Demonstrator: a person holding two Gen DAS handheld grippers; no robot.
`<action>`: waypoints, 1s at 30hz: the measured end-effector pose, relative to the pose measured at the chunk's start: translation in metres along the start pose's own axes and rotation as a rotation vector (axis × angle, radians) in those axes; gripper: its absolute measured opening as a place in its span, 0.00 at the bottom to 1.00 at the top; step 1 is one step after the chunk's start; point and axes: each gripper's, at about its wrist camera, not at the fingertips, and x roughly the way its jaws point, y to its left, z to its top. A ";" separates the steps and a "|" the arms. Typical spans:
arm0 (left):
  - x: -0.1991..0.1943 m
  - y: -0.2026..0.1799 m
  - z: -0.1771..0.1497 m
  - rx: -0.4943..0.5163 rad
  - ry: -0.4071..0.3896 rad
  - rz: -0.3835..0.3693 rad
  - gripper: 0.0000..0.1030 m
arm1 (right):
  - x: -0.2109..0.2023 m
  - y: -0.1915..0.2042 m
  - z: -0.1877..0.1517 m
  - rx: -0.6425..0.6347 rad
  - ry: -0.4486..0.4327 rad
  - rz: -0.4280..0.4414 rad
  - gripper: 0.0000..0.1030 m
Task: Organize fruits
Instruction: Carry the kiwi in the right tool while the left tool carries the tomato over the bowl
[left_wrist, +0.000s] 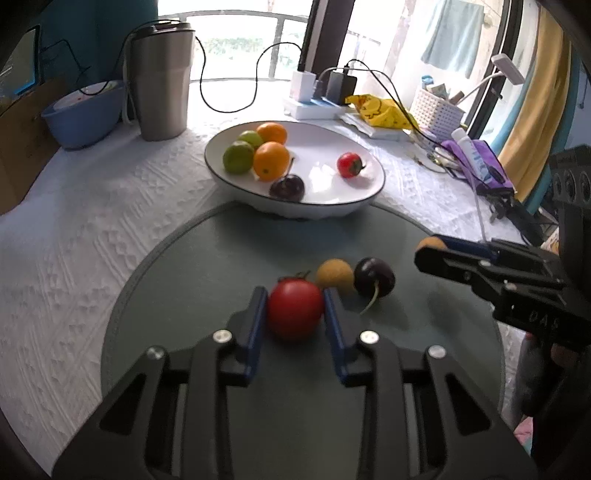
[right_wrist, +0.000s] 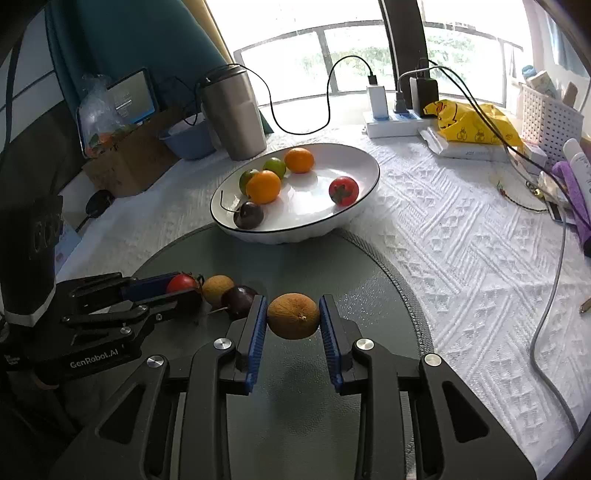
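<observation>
My left gripper (left_wrist: 294, 295) is shut on a red tomato (left_wrist: 294, 308) over the round grey mat (left_wrist: 207, 266); it also shows in the right wrist view (right_wrist: 177, 286). My right gripper (right_wrist: 293, 304) is shut on a tan round fruit (right_wrist: 293, 315), held above the mat (right_wrist: 369, 266). Another tan fruit (left_wrist: 334, 276) and a dark plum (left_wrist: 373, 277) lie on the mat between the grippers. The white bowl (left_wrist: 369, 162) behind holds two oranges (left_wrist: 270, 160), two green fruits (left_wrist: 237, 157), a tomato (left_wrist: 349, 165) and a dark plum (left_wrist: 287, 187).
A steel tumbler (left_wrist: 160, 81) and a blue bowl (left_wrist: 83, 114) stand at the back left. A power strip with chargers (right_wrist: 395, 107), a yellow bag (right_wrist: 469, 123), a white basket (right_wrist: 550, 118) and purple items (right_wrist: 572, 192) line the back right. Cables cross the white cloth.
</observation>
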 end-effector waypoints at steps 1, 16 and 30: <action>-0.001 0.000 0.000 -0.003 -0.001 -0.002 0.31 | -0.001 0.001 0.001 -0.002 -0.003 0.000 0.30; -0.032 -0.007 0.020 0.000 -0.079 0.000 0.31 | -0.021 0.003 0.025 -0.041 -0.059 -0.004 0.30; -0.031 -0.021 0.045 0.025 -0.106 -0.012 0.31 | -0.021 -0.013 0.044 -0.041 -0.081 0.004 0.30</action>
